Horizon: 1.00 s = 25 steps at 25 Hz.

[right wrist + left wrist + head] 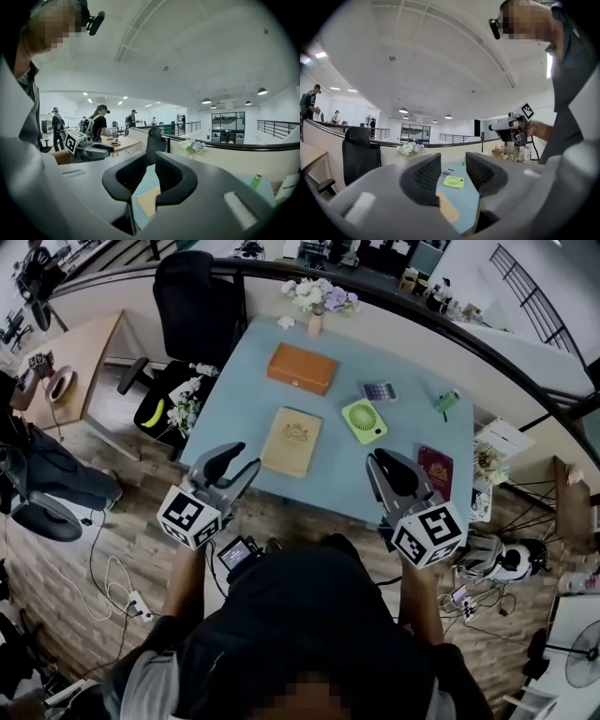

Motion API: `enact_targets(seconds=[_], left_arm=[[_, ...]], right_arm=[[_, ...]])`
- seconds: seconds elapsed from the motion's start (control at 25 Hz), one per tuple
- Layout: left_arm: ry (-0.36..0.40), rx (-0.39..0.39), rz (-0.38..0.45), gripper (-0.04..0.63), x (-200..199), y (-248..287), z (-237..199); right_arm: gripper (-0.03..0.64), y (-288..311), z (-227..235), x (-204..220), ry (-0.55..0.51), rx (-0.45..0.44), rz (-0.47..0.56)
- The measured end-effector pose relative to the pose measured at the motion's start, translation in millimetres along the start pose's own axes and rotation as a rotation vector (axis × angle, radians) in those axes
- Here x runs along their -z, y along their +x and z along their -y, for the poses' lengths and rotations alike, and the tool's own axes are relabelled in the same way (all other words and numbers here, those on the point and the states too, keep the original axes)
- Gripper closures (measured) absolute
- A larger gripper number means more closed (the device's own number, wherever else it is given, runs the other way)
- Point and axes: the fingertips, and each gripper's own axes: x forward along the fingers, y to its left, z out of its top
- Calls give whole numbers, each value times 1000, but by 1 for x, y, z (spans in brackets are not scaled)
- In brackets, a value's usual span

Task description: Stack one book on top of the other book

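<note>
Nearest the head camera, the person's dark top (309, 615) hides both forearms and the floor under the table's near edge. Past it, the left gripper (242, 457) hangs at 7 o'clock of the blue table (234, 395), jaws apart with nothing between them. The right gripper (386, 463) hangs at 5 o'clock, its jaws nearly together with a slim empty gap.

Between the two and just beyond, the tan book (292, 441) lies flat. The orange book (301, 367) lies apart from it at 12 o'clock. A green fan (364, 420) sits at the tan book's 3 o'clock, and a red booklet (435, 470) lies near the right gripper.

The left gripper view looks through its own parted jaws (453, 176). One jaw cuts off the tan book (449, 209), with the fan (454, 182) beyond it. The orange book is not visible there. The right gripper (508, 127) shows at 2 o'clock.

The right gripper view (151, 176) gives only a corner of the tan book (149, 200). Beyond it are a black chair (155, 140), flowers (192, 146) on the ledge and people at far desks, too small to make out.
</note>
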Motion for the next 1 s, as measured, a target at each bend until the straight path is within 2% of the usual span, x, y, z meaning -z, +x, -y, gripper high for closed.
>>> enact_targets(seconds=[0.4, 0.64, 1.0], left_arm=[[-67, -88, 34, 376, 17, -16, -31], [-95, -136, 10, 376, 32, -18, -44], [-99, -152, -58, 376, 50, 13, -67]], right_arm=[[578, 39, 2, -2, -20, -51, -68], [578, 58, 14, 8, -6, -71, -107], [578, 109, 39, 40, 58, -130, -161]])
